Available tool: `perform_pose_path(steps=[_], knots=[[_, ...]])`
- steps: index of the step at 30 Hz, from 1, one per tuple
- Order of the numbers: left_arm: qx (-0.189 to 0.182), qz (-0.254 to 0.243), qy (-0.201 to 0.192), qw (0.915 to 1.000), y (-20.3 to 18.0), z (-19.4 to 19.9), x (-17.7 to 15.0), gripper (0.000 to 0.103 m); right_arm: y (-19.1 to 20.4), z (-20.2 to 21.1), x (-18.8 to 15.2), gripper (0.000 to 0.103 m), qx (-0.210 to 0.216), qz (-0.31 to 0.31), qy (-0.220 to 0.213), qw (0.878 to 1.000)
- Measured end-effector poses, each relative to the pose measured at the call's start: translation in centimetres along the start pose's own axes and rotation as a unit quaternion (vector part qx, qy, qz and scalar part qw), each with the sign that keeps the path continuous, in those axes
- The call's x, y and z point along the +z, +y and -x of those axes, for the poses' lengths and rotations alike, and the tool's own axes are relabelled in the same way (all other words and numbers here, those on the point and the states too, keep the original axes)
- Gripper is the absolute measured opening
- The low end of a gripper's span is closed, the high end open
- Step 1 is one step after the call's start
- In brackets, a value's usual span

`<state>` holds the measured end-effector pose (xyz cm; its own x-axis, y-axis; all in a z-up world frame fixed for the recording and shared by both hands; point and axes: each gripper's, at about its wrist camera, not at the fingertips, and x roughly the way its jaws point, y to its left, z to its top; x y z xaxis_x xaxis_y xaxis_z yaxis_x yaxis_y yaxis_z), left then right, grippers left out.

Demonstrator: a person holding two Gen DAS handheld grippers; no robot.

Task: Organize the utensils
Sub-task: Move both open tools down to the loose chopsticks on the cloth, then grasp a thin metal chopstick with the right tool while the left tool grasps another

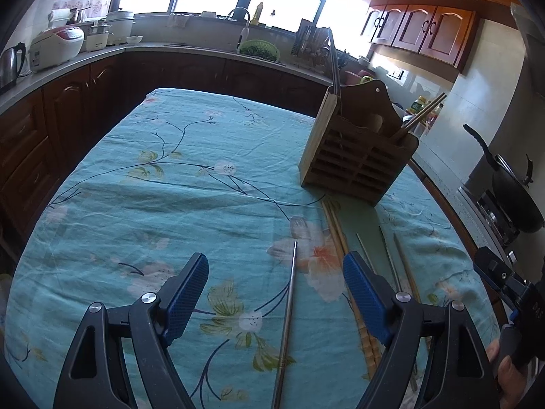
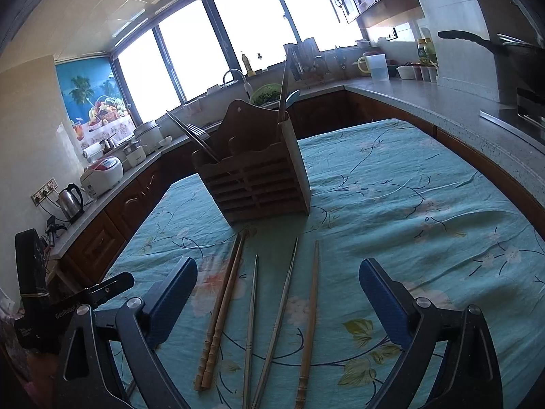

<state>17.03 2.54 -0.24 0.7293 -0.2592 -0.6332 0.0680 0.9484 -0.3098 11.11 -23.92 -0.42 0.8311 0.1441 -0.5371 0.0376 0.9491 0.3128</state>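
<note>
While both claws hover low over the table [image 1: 170,177], neither grips anything: left claw [image 1: 276,293] is spread wide w/ a single metal chopstick [image 1: 287,317] lying on the cloth between its blue pads [image 1: 189,289], not touching either one. Right claw [image 2: 277,298] is also released, fingers far apart, above a loose row of chopsticks on the floral teal cloth. In that row, from left: a wooden pair [image 2: 221,310] lying side by side & touching, a thin metal one [image 2: 251,327], another metal one [image 2: 277,320] angled toward it, then a lone wooden one [image 2: 310,317]. Tips point toward the wooden utensil holder [image 2: 255,177], which stands upright near the table's middle, just beyond the row. Holder already has sticks in it: a few leaning out of one end compartment [image 2: 190,134], plus a long one [image 2: 283,85] upright at the opposite end. Left view shows the same holder [image 1: 357,150] ahead-right of the left claw.
</note>
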Motion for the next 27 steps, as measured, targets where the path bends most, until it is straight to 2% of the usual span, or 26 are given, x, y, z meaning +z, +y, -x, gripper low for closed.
perform_pose_path(steps=[4,9,12,14,15,19,21,27], knots=[[0.002,-0.015,0.019,0.9997,-0.6,-1.1,0.0,0.080,0.1,-0.9,-0.1,0.086,-0.002,0.001,0.013,1.000],[0.002,-0.025,0.041,0.9988,-1.2,-2.6,0.1,0.078,0.2,-2.9,0.0,0.063,-0.009,0.007,0.044,0.999],[0.000,-0.037,0.062,0.9974,-1.7,-3.8,0.4,0.067,0.2,-4.1,0.1,0.053,-0.006,0.009,0.061,0.998],[0.001,-0.050,0.080,0.9956,-2.1,-4.8,0.7,0.055,0.3,-5.0,0.3,0.047,-0.006,0.013,0.072,0.997],[0.003,-0.058,0.088,0.9944,-2.3,-5.4,0.9,0.054,0.3,-5.5,0.4,0.046,-0.005,0.013,0.078,0.997],[0.006,-0.078,0.115,0.9904,-2.9,-7.4,1.6,0.036,0.3,-7.8,0.8,0.039,-0.010,0.021,0.105,0.994],[0.009,-0.083,0.127,0.9884,-3.2,-8.6,1.9,0.034,0.4,-9.1,0.9,0.036,-0.018,0.028,0.118,0.992],[0.012,-0.098,0.148,0.9841,-3.7,-11.1,2.3,0.020,0.1,-12.7,1.2,0.023,-0.038,0.042,0.152,0.987]])
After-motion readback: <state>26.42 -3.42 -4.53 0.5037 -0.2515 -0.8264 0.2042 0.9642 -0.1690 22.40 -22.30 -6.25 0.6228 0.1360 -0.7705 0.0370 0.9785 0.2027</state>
